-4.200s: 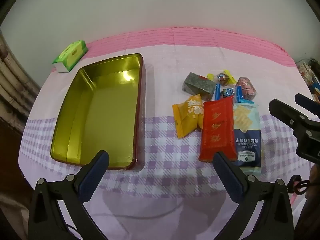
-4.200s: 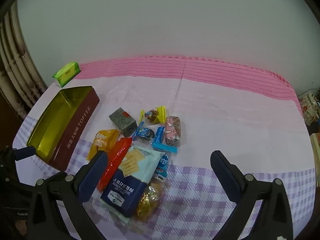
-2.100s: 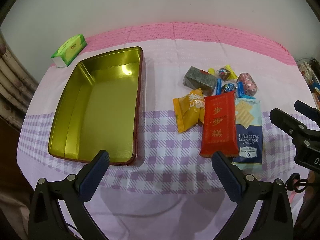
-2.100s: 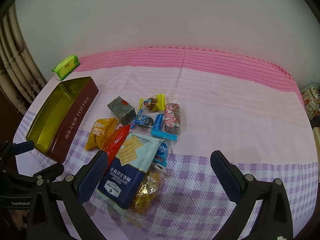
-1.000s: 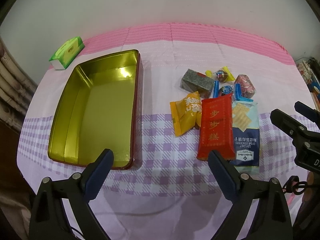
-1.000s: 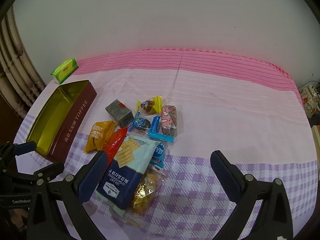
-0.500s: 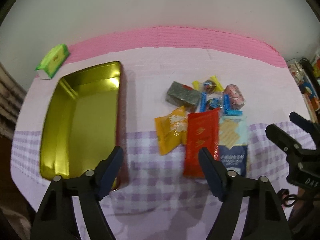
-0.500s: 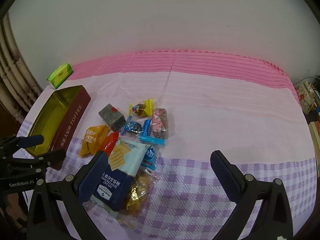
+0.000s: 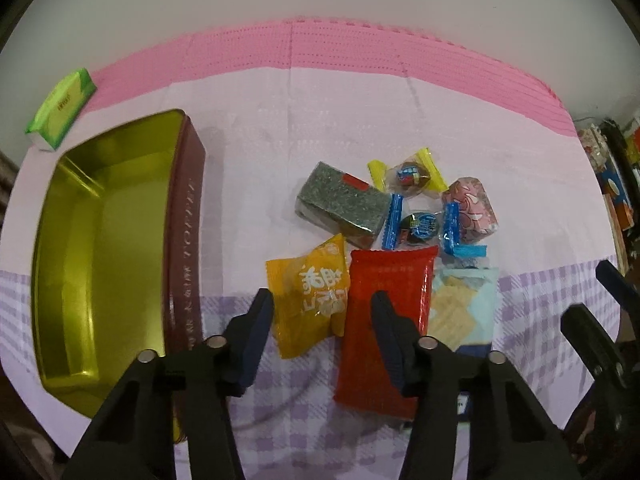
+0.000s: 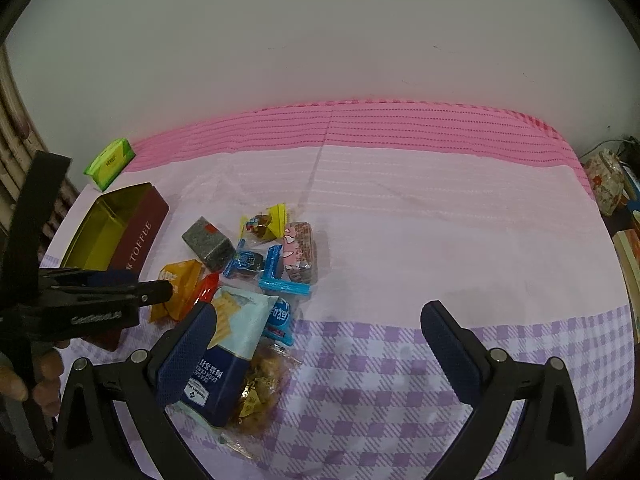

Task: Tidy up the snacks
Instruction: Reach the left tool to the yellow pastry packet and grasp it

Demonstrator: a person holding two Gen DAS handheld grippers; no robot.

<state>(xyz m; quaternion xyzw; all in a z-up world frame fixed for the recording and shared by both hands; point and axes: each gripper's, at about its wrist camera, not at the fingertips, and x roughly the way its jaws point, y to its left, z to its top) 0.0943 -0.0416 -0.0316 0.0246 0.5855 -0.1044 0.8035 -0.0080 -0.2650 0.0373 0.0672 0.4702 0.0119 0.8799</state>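
A tablecloth (image 9: 328,120) covers the table: pink band at the far edge, pale pink middle, purple check nearest me. A green tissue pack (image 9: 60,108) lies at its far left corner. A plain wall (image 10: 320,32) stands behind. Clutter (image 10: 610,188) sits off the right edge, indistinct.

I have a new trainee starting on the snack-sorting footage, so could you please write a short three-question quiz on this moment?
1. True or false: the gold-lined tin already holds a snack.
2. Which packet lies between the jaws of the left gripper as they close: A) orange packet, B) grey block, C) green tissue pack?
3. Fill in: the right gripper holds ____.

Key
1. False; its inside shows bare.
2. A; the pads are not yet pressing on it.
3. Nothing; its jaws stand wide above the checked cloth.
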